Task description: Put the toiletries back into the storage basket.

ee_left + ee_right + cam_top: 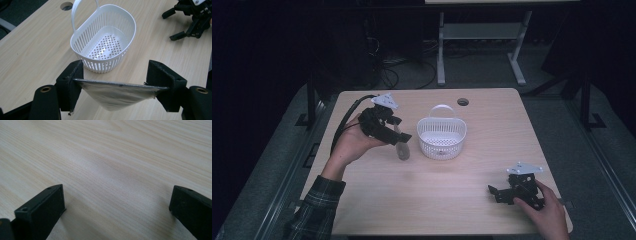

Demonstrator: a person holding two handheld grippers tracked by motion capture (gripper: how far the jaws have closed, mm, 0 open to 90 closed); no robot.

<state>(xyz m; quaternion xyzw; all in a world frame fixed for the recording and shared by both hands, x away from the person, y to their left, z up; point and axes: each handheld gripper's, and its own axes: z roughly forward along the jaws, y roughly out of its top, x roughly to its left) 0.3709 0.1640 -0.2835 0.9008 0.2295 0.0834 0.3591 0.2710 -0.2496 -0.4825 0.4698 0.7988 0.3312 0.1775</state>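
Dim room, pale wooden table, dark floor and a desk frame behind it.

Left gripper: its jaws are clamped on the flat top edge of a small clear pouch, one pad at each end of the seam. The pouch hangs below the jaws, narrowing to a rounded tip; in the high view it is a greyish blur just above the table. Its contents cannot be made out. The left hand grips the tool from behind with the wrist raised off the table and a plaid sleeve at the forearm; the tool tilts forward and down.

Just past the jaw tips stands a white slotted basket, handle upright, near the pouch but not touching it.

Right gripper: jaws spread wide with only bare wood between them, set low at the table's near right corner and well apart from the basket. The right hand rests on it from behind, partly cut off by the bottom edge of the high view.
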